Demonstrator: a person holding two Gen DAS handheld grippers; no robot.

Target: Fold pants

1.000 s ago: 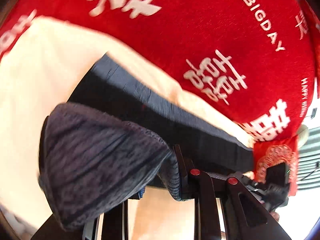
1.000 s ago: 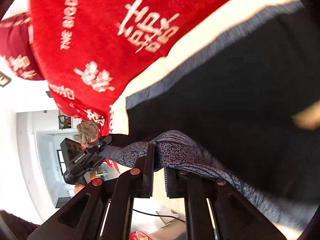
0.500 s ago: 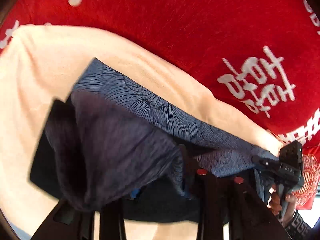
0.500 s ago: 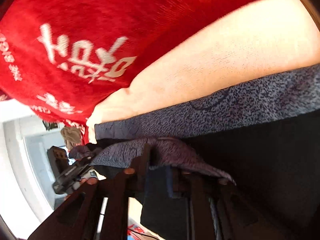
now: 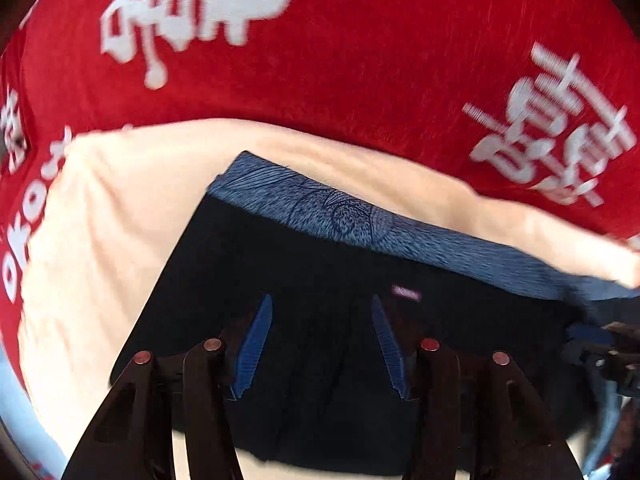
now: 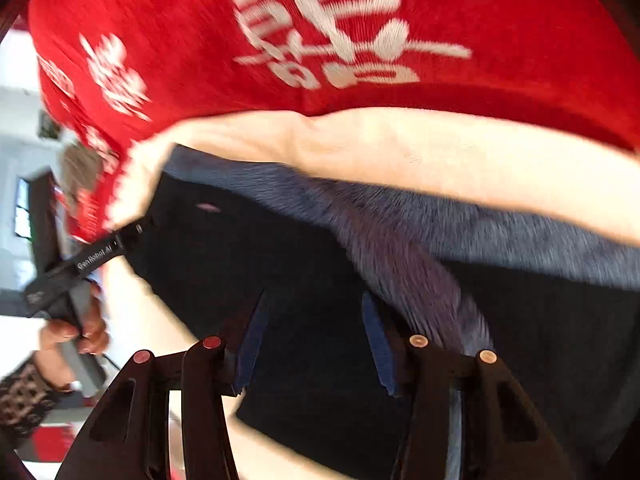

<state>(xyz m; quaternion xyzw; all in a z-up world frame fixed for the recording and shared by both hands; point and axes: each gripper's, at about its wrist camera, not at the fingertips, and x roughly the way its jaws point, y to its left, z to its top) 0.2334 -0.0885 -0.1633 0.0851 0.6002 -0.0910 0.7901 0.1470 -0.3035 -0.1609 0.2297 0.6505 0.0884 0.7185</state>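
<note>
Left gripper [image 5: 322,340]: jaws spread wide, nothing between the blue pads [image 5: 256,344]; it hovers low over the dark fabric, pointing toward the far edge of the pants [image 5: 320,264].

Right gripper [image 6: 314,340]: likewise spread apart and empty, angled down over the same garment [image 6: 280,264]. In the right wrist view the left gripper's body [image 6: 80,264] shows at the left, held in a hand [image 6: 76,330] just off the garment's left side.

Pants: dark, lying flat on a cream cloth [image 5: 100,220], with a blue-grey patterned band [image 5: 340,216] along the far edge. In the right wrist view a fold of the grey patterned fabric [image 6: 404,264] runs diagonally toward the right finger.

Edges: cream cloth shows as a margin beyond the band and to the left of the pants. Past it lies a red blanket with white characters [image 5: 360,48]. Both views are motion-blurred.
</note>
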